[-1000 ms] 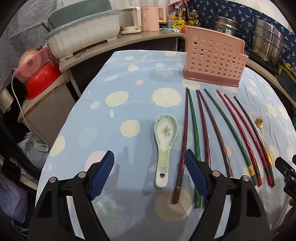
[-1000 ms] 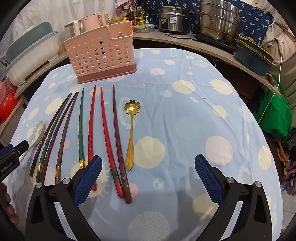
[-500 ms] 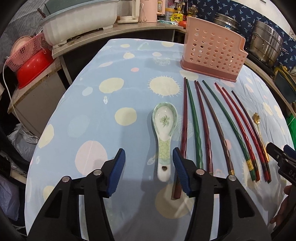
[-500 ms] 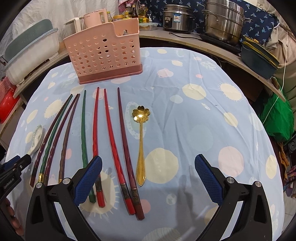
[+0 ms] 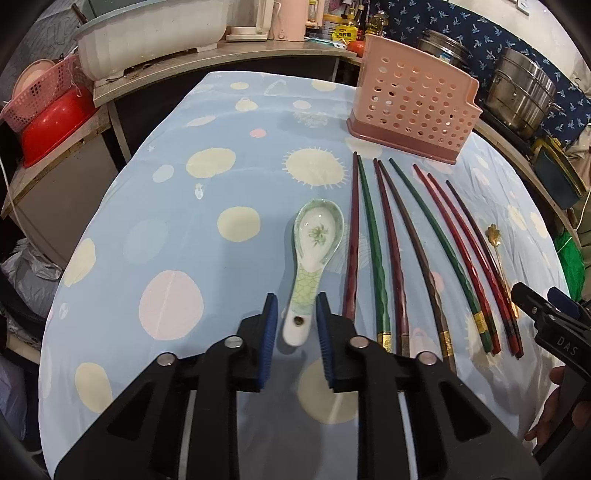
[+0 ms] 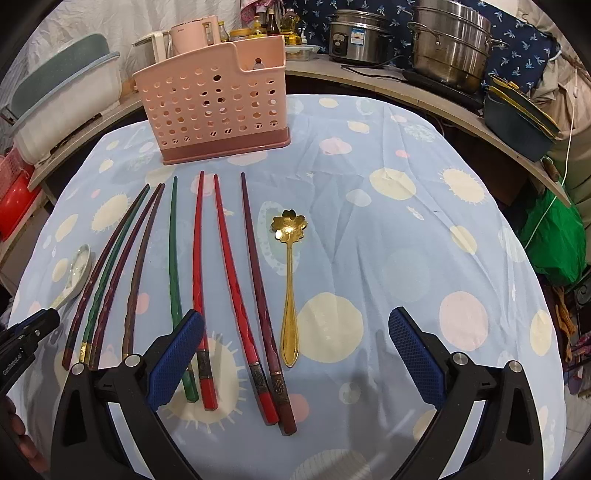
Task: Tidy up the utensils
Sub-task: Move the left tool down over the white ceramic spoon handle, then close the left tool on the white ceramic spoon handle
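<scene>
Behind the bench, a curved shelf carries a white tub [image 5: 151, 37], steel pots [image 6: 448, 44] and a rice cooker [image 6: 356, 35]. A light blue tablecloth [image 5: 166, 229] with pale round spots covers the bench.

At the left lies the ceramic spoon [image 5: 314, 254], glossy white with a green pattern and a small hole in its handle. The left gripper [image 5: 295, 325] points steeply down at it; its jaws have just been closing, and the handle end now sits between the ribbed blue pads [image 5: 270, 325]. They stand narrowly apart, and I cannot tell if they already press the handle.

Next comes a row of eight long chopsticks [image 6: 221, 266], lacquered in red, green and dark brown, with faceted grips and gold bands near the thick ends. Just beside them lies the gold metal spoon [image 6: 290, 280] with a flower-shaped bowl. The right gripper [image 6: 295, 354] hangs tilted down over the thick ends with its jaws wide apart, clamping nothing.

Beyond the chopstick tips stands the pink perforated plastic utensil holder [image 6: 214, 103], upright.
</scene>
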Tool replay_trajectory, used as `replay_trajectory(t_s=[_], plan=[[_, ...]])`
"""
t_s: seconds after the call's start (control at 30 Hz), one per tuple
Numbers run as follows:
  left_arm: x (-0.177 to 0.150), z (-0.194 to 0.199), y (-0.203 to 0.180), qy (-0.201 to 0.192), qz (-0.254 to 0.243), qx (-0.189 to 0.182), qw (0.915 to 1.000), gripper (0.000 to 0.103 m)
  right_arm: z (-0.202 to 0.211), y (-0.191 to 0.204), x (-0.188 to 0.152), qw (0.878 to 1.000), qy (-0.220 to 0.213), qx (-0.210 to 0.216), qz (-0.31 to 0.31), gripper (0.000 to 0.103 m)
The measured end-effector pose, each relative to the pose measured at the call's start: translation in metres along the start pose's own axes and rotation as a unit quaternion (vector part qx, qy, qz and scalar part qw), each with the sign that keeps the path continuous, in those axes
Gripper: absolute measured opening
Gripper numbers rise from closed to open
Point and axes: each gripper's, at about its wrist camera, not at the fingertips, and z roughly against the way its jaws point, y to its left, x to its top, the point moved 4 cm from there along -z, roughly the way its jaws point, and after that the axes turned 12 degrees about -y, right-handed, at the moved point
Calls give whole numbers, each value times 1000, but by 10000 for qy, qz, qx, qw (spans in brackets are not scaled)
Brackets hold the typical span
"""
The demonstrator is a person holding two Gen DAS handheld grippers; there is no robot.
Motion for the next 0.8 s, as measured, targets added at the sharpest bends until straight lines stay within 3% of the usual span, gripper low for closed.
replay_trajectory(t_s=[0.23, 0.5, 0.8], plan=[[7, 5, 5, -126, 101, 1, 9999, 18, 2, 1, 1, 10000, -24, 11, 12, 96], [-5, -9, 9, 296, 503, -214, 9981, 19, 2, 3, 0, 10000, 1, 51, 44, 96], [-6, -12, 11, 325, 660, -214, 9971, 20, -1, -2, 0, 10000, 35, 46, -7, 96]])
